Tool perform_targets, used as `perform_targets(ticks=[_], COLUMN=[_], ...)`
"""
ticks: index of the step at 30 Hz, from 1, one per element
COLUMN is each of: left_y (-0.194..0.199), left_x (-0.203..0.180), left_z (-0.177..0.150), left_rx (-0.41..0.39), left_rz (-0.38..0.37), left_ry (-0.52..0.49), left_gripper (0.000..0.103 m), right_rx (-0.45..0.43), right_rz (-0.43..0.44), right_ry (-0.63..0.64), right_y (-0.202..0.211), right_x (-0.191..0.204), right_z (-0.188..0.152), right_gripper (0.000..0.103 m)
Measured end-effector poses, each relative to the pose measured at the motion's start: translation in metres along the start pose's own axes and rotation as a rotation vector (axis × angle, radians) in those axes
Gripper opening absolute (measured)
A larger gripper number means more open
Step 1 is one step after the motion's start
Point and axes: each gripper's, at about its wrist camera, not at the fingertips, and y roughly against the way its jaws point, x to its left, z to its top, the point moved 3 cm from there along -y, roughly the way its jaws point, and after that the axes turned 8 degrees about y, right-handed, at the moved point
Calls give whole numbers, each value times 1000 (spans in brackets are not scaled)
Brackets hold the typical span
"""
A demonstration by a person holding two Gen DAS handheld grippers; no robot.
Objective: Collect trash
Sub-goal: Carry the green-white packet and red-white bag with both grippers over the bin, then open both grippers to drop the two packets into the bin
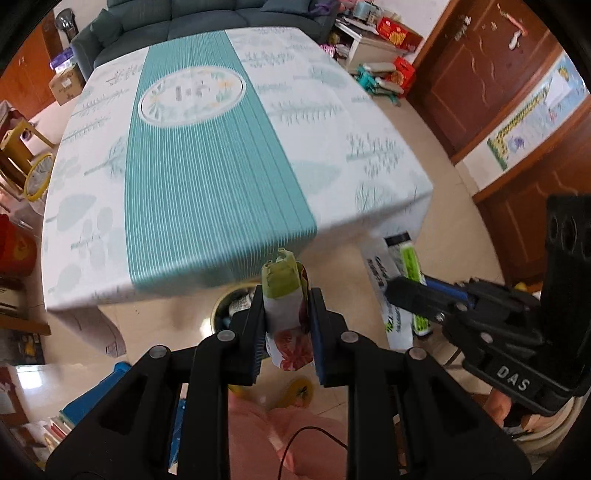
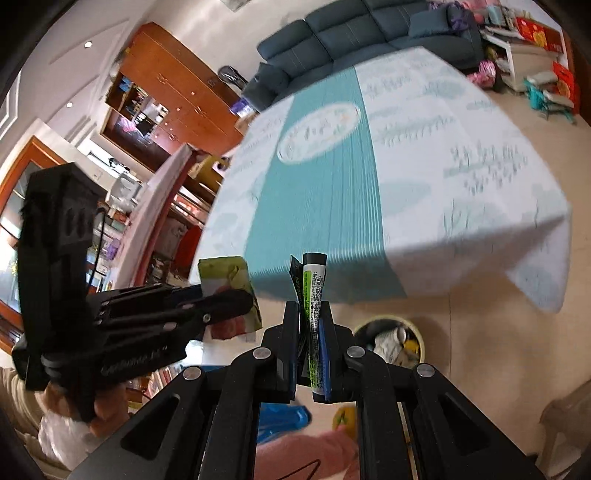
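My left gripper point(image 1: 286, 295) is shut on a crumpled floral snack wrapper point(image 1: 287, 321) with a green top, held in front of the table's near edge. It also shows in the right wrist view point(image 2: 231, 280). My right gripper point(image 2: 309, 306) is shut on a flat white, green and black wrapper point(image 2: 313, 295), which also shows in the left wrist view point(image 1: 402, 280). A yellow-rimmed trash bin point(image 2: 391, 336) with trash inside stands on the floor below; in the left wrist view the bin point(image 1: 231, 302) lies partly hidden behind my left fingers.
A table with a teal and white leaf-print cloth point(image 1: 207, 155) fills the middle. A dark sofa point(image 1: 192, 18) stands beyond it. Wooden cabinets point(image 1: 498, 74) line the right wall. Boxes and clutter point(image 1: 384, 66) lie on the floor at the far right.
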Motion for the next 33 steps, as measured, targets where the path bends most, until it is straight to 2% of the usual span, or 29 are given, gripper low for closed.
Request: perform_targets(ticks=[8, 16, 22, 27, 33], left_y=[-78, -191, -282, -348, -394], left_x=[27, 66, 103, 130, 147], left_z=[-59, -109, -133, -147, -152], left_rx=[84, 148, 191, 224, 239], left_rz=[1, 5, 13, 24, 31], left_ry=[22, 8, 71, 100, 122], left_gripper=[18, 18, 18, 19, 21], right_rx=[104, 167, 211, 229, 269], right_rz=[-59, -100, -134, -140, -111], right_ry=[-69, -176, -161, -169, -184], right_y=[-91, -205, -284, -334, -386], right_x=[-27, -71, -104, -134, -163], right_z=[-69, -139, -178, -201, -228], right_gripper=[10, 10, 10, 10, 10])
